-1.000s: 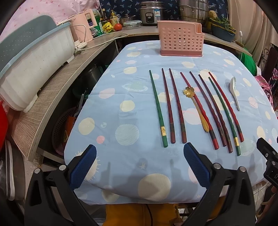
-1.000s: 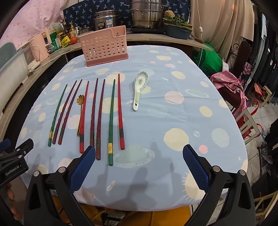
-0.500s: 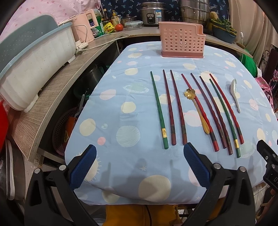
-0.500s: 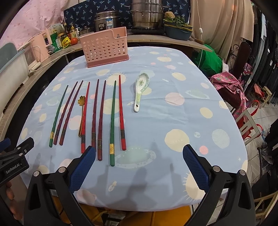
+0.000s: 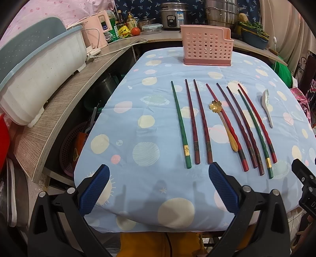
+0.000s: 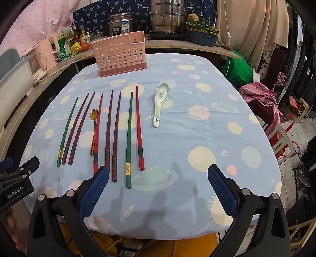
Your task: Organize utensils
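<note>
Several chopsticks lie in a row on the blue patterned tablecloth: a green one at the left, dark red ones, and another green one beside a red one. A small gold flower spoon lies among them. A white ceramic spoon lies to their right. A pink perforated utensil holder stands at the table's far end. My left gripper is open and empty near the front edge. My right gripper is open and empty, just short of the chopstick ends.
A wooden counter runs along the left with a white tub, a pink appliance and bottles. Steel pots stand behind the table. A chair with pink cloth stands at the right.
Both grippers have eased forward a little toward the utensils; the chopsticks and holder sit slightly lower and nearer in view. Nothing on the table has moved.
</note>
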{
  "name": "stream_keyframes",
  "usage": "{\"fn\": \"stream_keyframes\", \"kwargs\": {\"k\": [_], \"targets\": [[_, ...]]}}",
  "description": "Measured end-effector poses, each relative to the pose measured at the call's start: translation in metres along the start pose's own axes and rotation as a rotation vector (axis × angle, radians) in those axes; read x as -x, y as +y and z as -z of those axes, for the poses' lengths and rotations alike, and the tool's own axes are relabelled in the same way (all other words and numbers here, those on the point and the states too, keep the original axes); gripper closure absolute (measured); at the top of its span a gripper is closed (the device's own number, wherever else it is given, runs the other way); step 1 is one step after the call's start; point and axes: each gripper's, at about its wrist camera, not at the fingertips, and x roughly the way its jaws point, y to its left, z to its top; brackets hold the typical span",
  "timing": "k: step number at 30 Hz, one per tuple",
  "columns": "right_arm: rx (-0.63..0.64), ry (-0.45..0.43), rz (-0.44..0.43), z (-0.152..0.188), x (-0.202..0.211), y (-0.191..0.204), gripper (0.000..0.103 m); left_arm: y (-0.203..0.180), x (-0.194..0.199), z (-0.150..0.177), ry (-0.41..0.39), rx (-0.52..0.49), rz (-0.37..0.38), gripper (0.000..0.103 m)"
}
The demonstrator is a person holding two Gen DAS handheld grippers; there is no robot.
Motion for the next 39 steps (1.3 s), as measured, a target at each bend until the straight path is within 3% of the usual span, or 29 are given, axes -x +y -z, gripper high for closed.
{"fn": "stream_keyframes", "kwargs": {"k": [39], "targets": [[-0.002,0.001,-0.002,0.0002,-0.0017,-0.0006,0.007,-0.0037,-0.0004,0.0014,-0.001,-0.008,-0.004,0.007]]}}
